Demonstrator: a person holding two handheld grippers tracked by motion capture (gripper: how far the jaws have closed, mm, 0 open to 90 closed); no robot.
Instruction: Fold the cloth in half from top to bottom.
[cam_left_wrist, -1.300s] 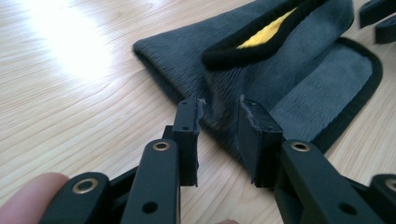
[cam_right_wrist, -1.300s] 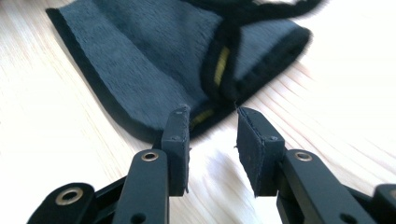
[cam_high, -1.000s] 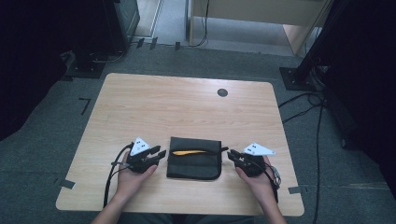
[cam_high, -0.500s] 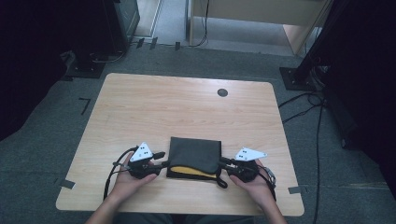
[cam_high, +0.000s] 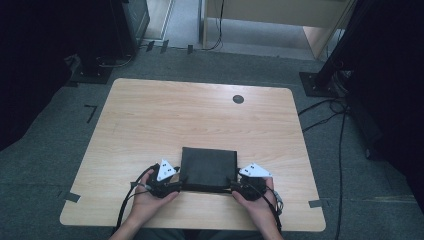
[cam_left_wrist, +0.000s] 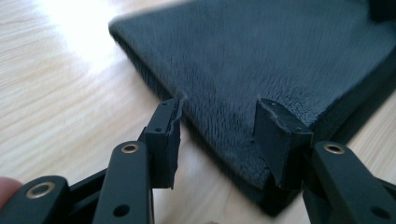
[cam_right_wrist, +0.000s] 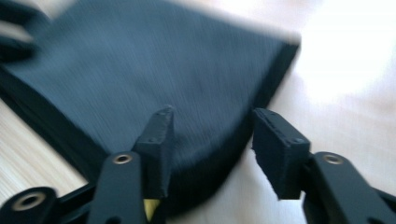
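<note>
Folded dark cloth (cam_high: 208, 167) lies between 2 grippers — left gripper (cam_high: 178, 184), right gripper (cam_high: 234, 186) — jaws just opening, gripping nothing.

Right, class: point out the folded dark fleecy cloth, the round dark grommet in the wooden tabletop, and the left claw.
Folded dark fleecy cloth (cam_high: 208, 167): high view, middle of its top face.
Round dark grommet (cam_high: 238, 99): high view, its centre.
Left claw (cam_left_wrist: 217, 135): left gripper view, midway between its fingertips, over the cloth's corner.
</note>
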